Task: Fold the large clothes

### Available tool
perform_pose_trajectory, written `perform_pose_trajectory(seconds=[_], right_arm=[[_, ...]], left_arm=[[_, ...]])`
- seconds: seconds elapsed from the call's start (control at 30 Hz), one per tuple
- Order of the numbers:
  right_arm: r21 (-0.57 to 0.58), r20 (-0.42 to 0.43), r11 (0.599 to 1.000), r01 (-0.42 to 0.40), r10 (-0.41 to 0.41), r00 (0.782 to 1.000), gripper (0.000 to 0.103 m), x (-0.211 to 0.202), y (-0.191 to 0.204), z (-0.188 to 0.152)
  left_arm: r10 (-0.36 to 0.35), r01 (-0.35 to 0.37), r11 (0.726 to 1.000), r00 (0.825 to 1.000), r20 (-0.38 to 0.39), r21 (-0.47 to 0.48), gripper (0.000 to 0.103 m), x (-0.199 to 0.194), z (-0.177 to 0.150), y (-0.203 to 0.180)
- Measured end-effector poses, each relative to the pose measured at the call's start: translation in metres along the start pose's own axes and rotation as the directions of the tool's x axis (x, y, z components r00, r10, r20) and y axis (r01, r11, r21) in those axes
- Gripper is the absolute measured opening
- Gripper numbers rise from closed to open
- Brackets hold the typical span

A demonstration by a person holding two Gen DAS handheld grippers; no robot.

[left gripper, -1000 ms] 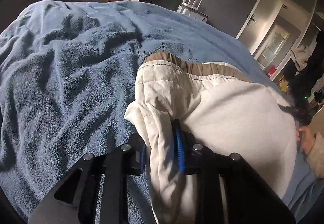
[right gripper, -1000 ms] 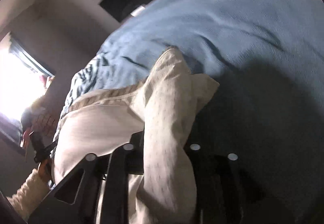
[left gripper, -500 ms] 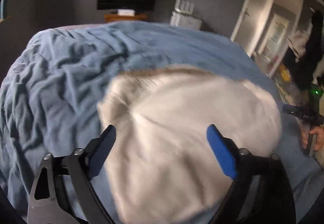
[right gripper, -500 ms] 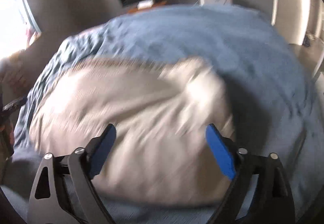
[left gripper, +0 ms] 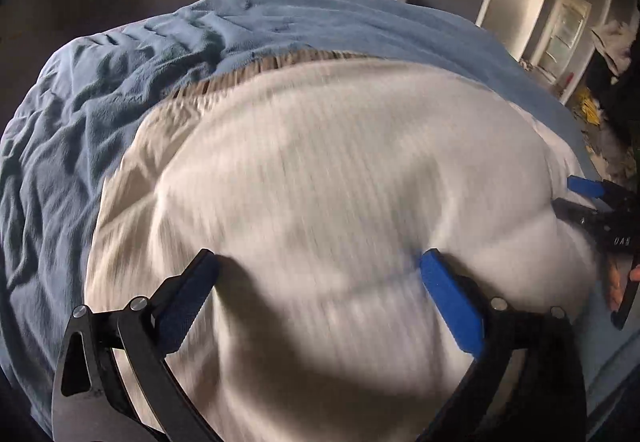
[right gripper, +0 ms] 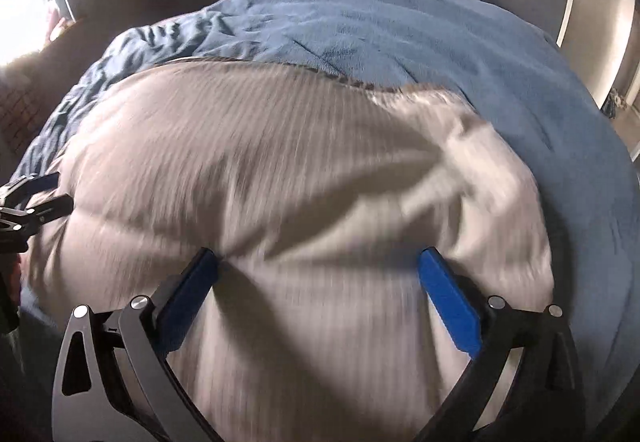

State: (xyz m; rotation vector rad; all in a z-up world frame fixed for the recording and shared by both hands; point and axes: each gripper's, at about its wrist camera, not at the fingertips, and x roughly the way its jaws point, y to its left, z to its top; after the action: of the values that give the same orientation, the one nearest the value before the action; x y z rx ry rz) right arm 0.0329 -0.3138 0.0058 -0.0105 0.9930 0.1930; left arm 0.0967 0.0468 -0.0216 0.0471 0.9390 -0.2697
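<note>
Your left gripper (left gripper: 316, 262) hangs over the cream garment (left gripper: 340, 182) with its jaws opening wide, blue pads apart and nothing pinched between them; cloth lies under the gap, blurred. Your right gripper (right gripper: 318, 262) is the same: jaws opening, pads clear of the fabric. The garment lies spread on the blue blanket (left gripper: 100, 102), a brown band along its edge toward twelve o'clock. In the left view your right gripper shows at three o'clock; in the right view your left gripper shows at nine o'clock.
</note>
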Motion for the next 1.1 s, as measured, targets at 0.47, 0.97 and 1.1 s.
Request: perform_pose_trajectory(seconds=[0.47,0.97,1.1], right_arm=[[0.179,-0.066,0.982,-0.066,0.079,0.995,0.097,0.087,-0.015,0.095],[0.109,0.17,0.994,-0.009,-0.009,0.985,0.097,-0.077,-0.009,-0.034],[0.064,0.136,0.998,-0.008,-0.001,0.991,0.097,-0.092,0.013,-0.082]], left_arm=[[0.057,-0.06,0.981,0.998,-0.025,-0.185,0.097,0.057,0.088,0.044],[0.099,-0.086,0.992,0.985,0.141,-0.093,0.096,-0.089,-0.038,-0.003],[0.105,-0.091,0.986,0.99,0.092,-0.14,0.096,-0.096,-0.07,-0.006]])
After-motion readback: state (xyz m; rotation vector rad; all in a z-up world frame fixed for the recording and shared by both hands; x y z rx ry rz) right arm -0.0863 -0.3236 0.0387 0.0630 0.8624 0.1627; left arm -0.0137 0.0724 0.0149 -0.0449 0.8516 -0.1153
